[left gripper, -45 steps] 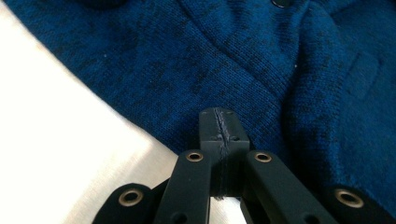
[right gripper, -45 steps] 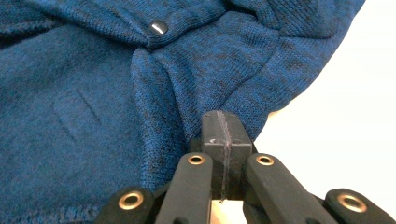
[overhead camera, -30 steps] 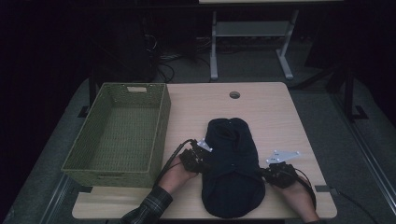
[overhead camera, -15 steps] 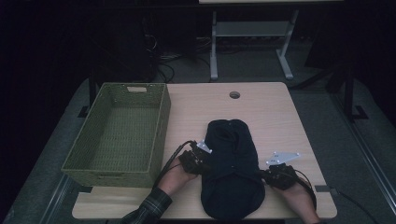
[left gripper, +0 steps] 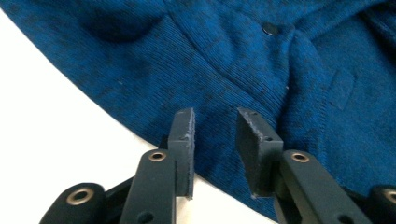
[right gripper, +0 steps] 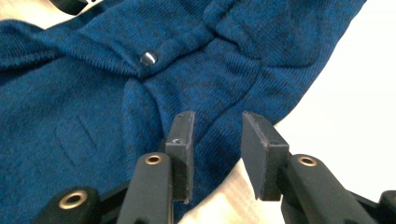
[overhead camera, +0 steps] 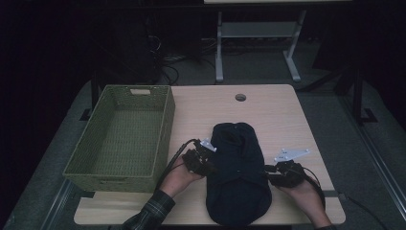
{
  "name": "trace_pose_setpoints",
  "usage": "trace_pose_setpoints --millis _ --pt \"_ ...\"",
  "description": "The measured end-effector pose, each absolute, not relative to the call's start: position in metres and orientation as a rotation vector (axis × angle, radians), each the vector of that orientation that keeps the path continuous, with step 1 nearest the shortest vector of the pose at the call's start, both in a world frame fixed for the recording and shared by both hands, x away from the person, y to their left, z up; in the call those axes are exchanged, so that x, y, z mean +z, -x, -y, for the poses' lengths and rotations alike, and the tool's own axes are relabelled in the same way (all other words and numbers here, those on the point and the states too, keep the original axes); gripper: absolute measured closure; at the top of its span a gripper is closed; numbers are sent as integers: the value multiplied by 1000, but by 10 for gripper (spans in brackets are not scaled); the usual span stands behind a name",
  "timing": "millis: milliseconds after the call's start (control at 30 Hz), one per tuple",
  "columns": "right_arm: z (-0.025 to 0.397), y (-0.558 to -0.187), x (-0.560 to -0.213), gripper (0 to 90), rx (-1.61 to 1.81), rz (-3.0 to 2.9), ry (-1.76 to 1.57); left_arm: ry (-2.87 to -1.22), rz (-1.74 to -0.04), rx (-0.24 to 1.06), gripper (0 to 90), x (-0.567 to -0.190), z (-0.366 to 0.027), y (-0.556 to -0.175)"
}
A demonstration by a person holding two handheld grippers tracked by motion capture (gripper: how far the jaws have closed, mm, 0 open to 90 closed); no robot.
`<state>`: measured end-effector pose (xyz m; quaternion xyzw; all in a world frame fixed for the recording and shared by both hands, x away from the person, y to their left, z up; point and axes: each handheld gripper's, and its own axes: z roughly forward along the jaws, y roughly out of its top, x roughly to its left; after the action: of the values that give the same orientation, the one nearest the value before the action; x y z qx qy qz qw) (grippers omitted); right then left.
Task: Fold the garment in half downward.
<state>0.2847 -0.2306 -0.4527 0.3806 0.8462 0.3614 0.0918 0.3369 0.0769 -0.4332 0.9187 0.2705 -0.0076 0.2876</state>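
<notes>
Flanking a dark blue knit garment [overhead camera: 238,177] on the bench [overhead camera: 277,115], one hand-held gripper at each side.

The garment lies flat on the near half of the bench, just right of the green woven basket [overhead camera: 122,132], which stands at the bench's left edge. The left hand-held gripper [left gripper: 215,140] is at the garment's left edge, its jaws apart by a narrow gap, with the knit fabric under and between them but not pinched. The right hand-held gripper [right gripper: 217,140] is at the garment's right edge, its jaws also parted and nothing held. A small button [right gripper: 147,58] shows on the fabric beyond the right jaws.
</notes>
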Motion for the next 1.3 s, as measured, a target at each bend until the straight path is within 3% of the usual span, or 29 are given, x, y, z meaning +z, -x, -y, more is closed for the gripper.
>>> trace_pose_setpoints --millis 367,933,1300 --pt "229 -312 -438 579 1080 -2515 -1123 -2434 -744 35 562 -417 -82 -359" --pt "230 -368 -411 570 1085 -2489 -1098 -2342 -832 132 522 -392 -77 -412" --pt "228 -410 -412 569 1078 -2465 -1133 -2328 -901 178 497 -392 -76 -457"
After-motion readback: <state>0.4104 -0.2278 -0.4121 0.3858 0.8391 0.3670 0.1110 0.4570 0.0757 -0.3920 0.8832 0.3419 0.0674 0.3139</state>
